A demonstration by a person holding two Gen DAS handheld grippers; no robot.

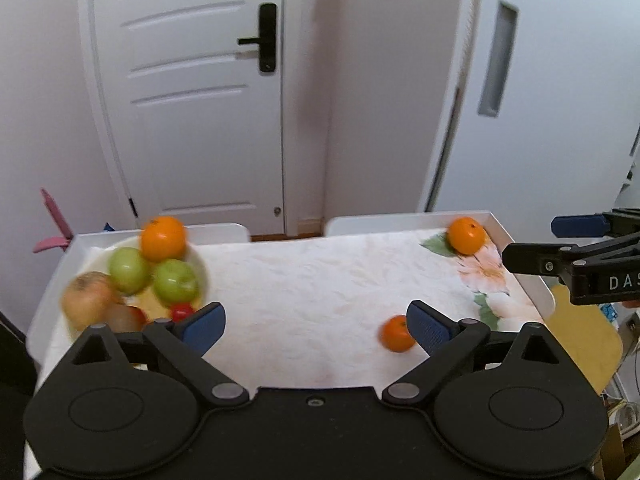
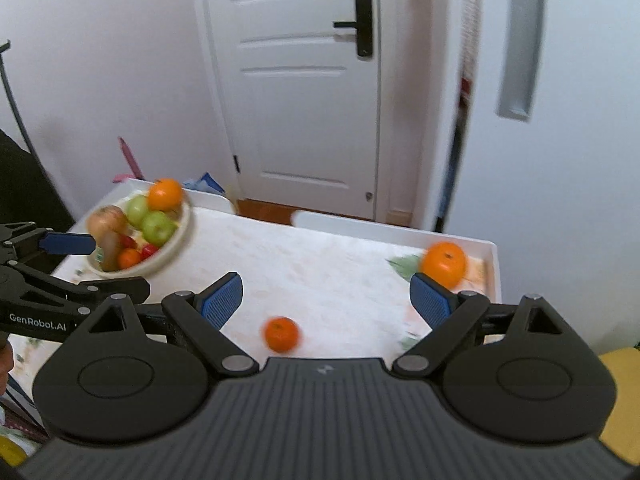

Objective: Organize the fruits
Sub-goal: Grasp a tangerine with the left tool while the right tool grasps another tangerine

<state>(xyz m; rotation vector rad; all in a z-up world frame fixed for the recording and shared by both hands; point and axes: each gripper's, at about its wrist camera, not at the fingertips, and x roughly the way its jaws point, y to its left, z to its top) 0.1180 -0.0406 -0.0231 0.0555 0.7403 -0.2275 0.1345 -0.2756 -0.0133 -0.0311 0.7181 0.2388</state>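
A pale bowl (image 1: pixel 202 270) at the table's far left holds an orange (image 1: pixel 163 238), two green apples (image 1: pixel 175 282), a tan pear-like fruit (image 1: pixel 86 298) and small red fruits. It also shows in the right wrist view (image 2: pixel 176 242). A small orange (image 1: pixel 396 334) (image 2: pixel 281 334) lies loose on the cloth near the front. A larger orange (image 1: pixel 466 235) (image 2: pixel 444 264) sits at the far right corner. My left gripper (image 1: pixel 316 326) is open and empty above the cloth. My right gripper (image 2: pixel 326 300) is open and empty, with the small orange just below it.
The fruits rest on a white cloth (image 1: pixel 312 288) with a flower print, inside a white raised-edge tray table (image 1: pixel 520 280). A white door (image 1: pixel 200 100) and walls stand behind. A yellow surface (image 1: pixel 584 340) lies to the right of the table.
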